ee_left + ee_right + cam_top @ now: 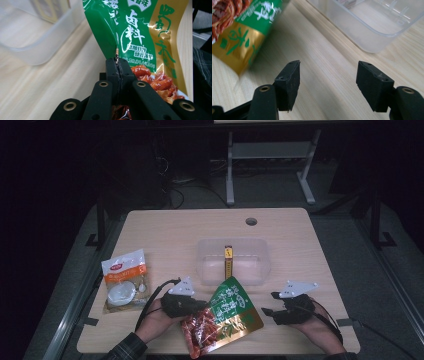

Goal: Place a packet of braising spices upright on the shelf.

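A green, gold and red snack pouch (225, 315) is tilted up off the table near the front edge. My left gripper (199, 306) is shut on the pouch's left edge; in the left gripper view the pads (111, 70) pinch the thin seam of the pouch (140, 32). To the right of the pouch, my right gripper (267, 304) is low over the table and open, with bare wood between its pads (288, 82). The pouch's gold corner (239, 47) shows at the left of the right gripper view.
A clear plastic box (233, 261) stands at the table's middle with a narrow yellow packet (228, 260) upright inside. A white and orange bag (125, 279) lies at the left edge. A round cable hole (251, 221) is at the back.
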The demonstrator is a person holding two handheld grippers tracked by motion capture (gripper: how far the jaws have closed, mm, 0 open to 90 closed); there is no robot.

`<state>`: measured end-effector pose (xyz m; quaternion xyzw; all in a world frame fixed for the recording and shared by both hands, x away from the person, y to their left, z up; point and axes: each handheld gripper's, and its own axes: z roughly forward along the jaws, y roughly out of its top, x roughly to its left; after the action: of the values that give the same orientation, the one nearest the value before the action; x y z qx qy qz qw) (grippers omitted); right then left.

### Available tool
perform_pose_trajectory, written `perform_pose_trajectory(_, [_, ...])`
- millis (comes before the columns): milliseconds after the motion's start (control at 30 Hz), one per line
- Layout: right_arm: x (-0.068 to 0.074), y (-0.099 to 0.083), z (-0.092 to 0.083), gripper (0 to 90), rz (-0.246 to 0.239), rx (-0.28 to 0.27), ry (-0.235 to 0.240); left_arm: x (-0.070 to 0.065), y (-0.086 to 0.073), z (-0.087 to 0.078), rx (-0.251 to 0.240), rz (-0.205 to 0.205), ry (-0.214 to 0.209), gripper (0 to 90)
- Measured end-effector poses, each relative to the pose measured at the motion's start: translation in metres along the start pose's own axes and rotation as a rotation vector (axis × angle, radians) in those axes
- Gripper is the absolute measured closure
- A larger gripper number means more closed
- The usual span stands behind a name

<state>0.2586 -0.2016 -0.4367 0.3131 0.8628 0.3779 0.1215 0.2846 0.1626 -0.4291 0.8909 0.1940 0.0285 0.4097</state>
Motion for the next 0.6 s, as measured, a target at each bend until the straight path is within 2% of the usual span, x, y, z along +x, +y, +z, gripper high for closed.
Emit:
perform_pose_trajectory(67, [-0.001, 0.0, 0.0, 35.4, 0.0, -0.005, 0.0, 0.001, 0.0, -0.004, -0.01, -0.006, 0.006, 89.3])
perform_pose_trajectory(233, [-0.003, -0.001, -0.002, 35.7, 0.009, -0.008, 0.008, 0.004, 0.001, -0.022, -0.084, -0.022, 0.048, 89.4])
perform_pose_trajectory(300, [-0.003, -0.001, -0.002, 35.8, 0.012, -0.009, 0.014, 0.004, 0.002, -0.024, -0.098, -0.028, 0.054, 89.4])
perform_pose_trajectory(333, [-0.002, -0.001, 0.0, 35.9, 0.021, -0.016, 0.038, 0.005, 0.003, -0.029, -0.119, -0.034, 0.064, 89.4])
perform_pose_trajectory(400, [0.0, 0.0, 0.001, 35.8, 0.019, -0.018, 0.054, 0.007, 0.004, -0.035, -0.151, -0.042, 0.078, 89.4])
perform_pose_trajectory(433, [0.0, 0.0, 0.001, 35.8, 0.019, -0.018, 0.054, 0.007, 0.004, -0.035, -0.151, -0.042, 0.078, 89.5])
perform_pose_trajectory(467, [0.002, 0.003, 0.003, 35.5, 0.013, -0.024, 0.078, 0.007, 0.005, -0.038, -0.176, -0.041, 0.095, 89.5])
perform_pose_trajectory(533, [0.004, 0.004, 0.004, 35.3, 0.014, -0.029, 0.093, 0.008, 0.007, -0.04, -0.179, -0.039, 0.103, 89.5])
perform_pose_trajectory(567, [0.007, 0.007, 0.006, 35.2, 0.019, -0.053, 0.132, 0.009, 0.008, -0.042, -0.185, -0.038, 0.107, 89.4])
perform_pose_trajectory(600, [0.008, 0.008, 0.007, 34.8, 0.017, -0.062, 0.147, 0.01, 0.009, -0.044, -0.195, -0.045, 0.117, 89.4])
